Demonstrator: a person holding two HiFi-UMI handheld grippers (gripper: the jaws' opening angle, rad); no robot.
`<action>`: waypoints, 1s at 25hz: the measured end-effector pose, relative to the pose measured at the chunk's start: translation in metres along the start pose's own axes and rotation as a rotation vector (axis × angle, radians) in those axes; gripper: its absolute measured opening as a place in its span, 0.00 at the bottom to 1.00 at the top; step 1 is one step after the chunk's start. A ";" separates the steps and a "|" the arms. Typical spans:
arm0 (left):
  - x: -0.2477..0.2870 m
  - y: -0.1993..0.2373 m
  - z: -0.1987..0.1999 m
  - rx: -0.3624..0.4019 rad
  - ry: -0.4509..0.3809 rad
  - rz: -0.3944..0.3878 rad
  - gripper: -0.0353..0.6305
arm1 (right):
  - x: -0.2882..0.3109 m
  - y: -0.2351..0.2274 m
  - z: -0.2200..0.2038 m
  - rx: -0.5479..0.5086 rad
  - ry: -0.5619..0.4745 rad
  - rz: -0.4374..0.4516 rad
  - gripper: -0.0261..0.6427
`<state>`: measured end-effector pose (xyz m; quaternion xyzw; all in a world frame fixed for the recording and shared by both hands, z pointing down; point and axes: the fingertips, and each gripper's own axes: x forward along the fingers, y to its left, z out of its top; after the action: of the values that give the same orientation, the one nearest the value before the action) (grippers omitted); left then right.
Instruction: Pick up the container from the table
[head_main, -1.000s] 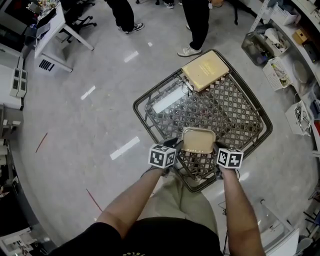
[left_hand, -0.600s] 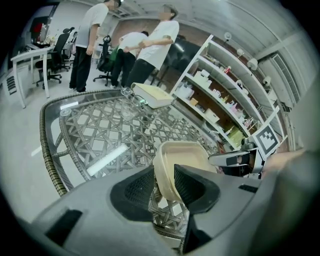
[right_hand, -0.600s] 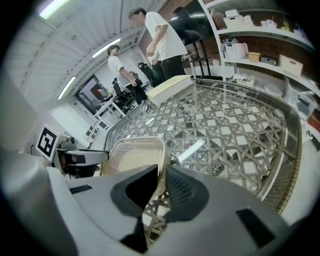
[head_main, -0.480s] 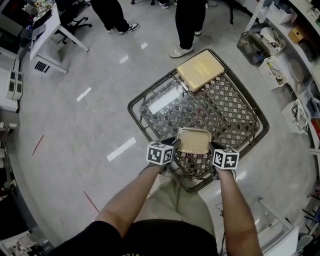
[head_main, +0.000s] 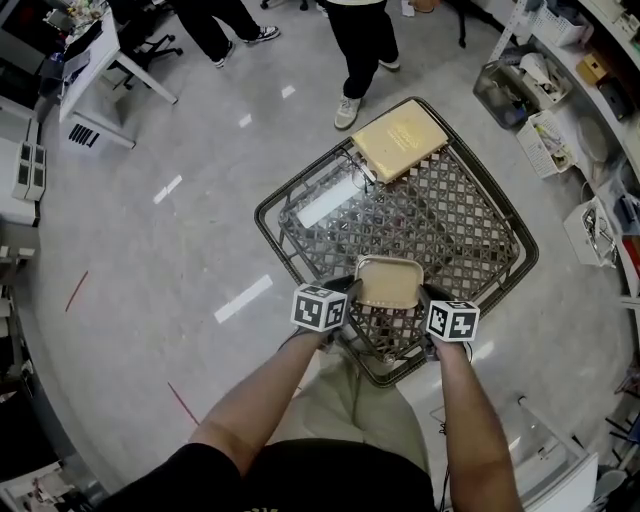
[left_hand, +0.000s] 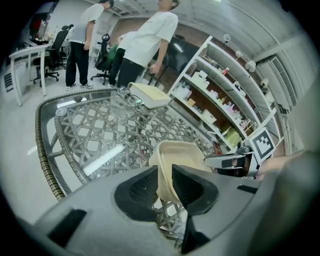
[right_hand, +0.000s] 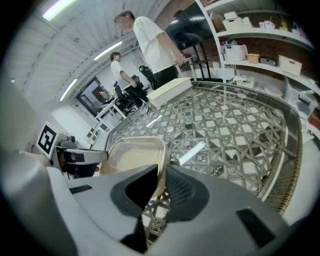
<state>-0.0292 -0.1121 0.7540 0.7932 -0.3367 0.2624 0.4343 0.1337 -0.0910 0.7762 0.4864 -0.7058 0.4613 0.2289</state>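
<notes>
Left claw just narrowing onto container wall, right claw pinching opposite wall, both at table near edge

The shallow beige container, open-topped with rounded corners, is level at the near corner of the lattice table.

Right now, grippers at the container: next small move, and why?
Probably finish closing the left gripper before lifting. Its jaws have just been closing with the container wall between them, but a firm pinch isn't evident. The right gripper looks clamped on the opposite wall; the container sits on the table.
</notes>
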 end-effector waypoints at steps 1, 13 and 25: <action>0.000 0.000 0.000 -0.005 -0.001 -0.002 0.19 | 0.000 0.000 0.000 0.003 0.001 0.002 0.11; 0.000 -0.004 -0.005 -0.033 -0.014 0.012 0.11 | -0.006 0.001 -0.006 0.056 -0.027 0.026 0.09; -0.045 -0.038 0.031 0.093 -0.171 0.014 0.10 | -0.069 0.032 0.032 0.011 -0.264 0.088 0.08</action>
<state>-0.0251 -0.1105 0.6879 0.8296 -0.3656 0.2120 0.3649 0.1375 -0.0826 0.6944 0.5128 -0.7479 0.4067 0.1110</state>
